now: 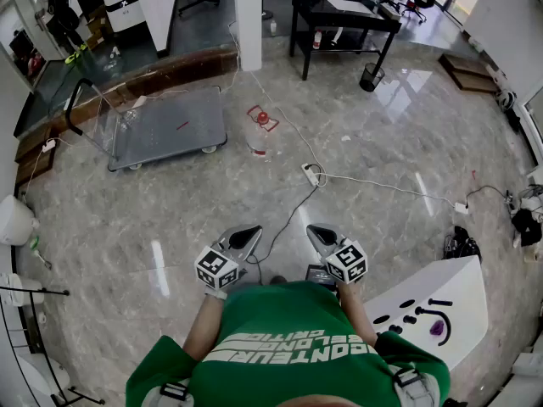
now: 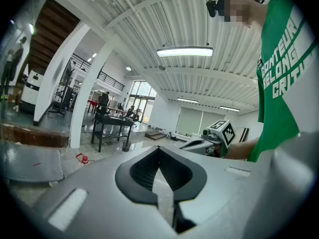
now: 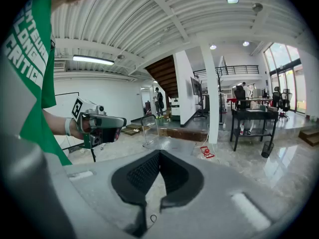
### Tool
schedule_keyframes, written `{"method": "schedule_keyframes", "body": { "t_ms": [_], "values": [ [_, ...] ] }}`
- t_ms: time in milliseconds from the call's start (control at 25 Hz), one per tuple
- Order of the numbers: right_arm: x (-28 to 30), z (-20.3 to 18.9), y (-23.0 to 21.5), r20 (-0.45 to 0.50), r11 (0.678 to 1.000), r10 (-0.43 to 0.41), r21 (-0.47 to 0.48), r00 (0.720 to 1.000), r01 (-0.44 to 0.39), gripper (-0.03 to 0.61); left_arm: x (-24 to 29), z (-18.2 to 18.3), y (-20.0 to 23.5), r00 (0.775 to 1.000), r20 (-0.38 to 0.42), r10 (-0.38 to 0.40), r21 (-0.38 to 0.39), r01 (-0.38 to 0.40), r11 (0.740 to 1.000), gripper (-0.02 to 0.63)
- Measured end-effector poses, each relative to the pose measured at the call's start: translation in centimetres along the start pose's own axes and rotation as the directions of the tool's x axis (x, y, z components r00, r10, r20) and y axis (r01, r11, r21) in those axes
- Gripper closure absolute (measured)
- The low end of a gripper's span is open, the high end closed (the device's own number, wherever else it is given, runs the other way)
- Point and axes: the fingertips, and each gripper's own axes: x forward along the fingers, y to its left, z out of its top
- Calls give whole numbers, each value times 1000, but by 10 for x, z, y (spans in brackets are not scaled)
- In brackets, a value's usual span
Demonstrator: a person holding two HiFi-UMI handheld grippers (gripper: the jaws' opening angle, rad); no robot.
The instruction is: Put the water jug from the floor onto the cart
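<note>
The clear water jug (image 1: 260, 136) with a red cap stands on the marble floor, just right of the flat grey cart (image 1: 166, 131) with its black handle at the left end. I hold both grippers close to my body, far short of the jug. The left gripper (image 1: 247, 235) and right gripper (image 1: 320, 233) both have their tips together with nothing between them. In the left gripper view the jug's red cap (image 2: 84, 159) shows small beside the cart (image 2: 30, 166). In the right gripper view the jug (image 3: 205, 152) sits right of the cart (image 3: 164, 145).
A white power strip (image 1: 311, 174) and cables trail across the floor between me and the jug. A white pillar (image 1: 248, 15) and a black table (image 1: 344, 19) stand behind it, with a bin (image 1: 370, 77) nearby. A white curved unit (image 1: 428, 308) is at my right.
</note>
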Motion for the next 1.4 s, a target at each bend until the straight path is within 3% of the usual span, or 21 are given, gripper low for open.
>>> {"method": "schedule_keyframes", "body": {
  "t_ms": [720, 1400],
  "values": [
    [-15, -16, 26, -1, 1000, -3, 13, 1000, 3, 588, -14, -15, -24, 1000, -16, -21, -1, 21, 1000, 604],
    [3, -10, 40, -6, 999, 27, 26, 1000, -27, 588, -34, -15, -14, 1000, -25, 7, -20, -8, 1000, 604]
  ]
}}
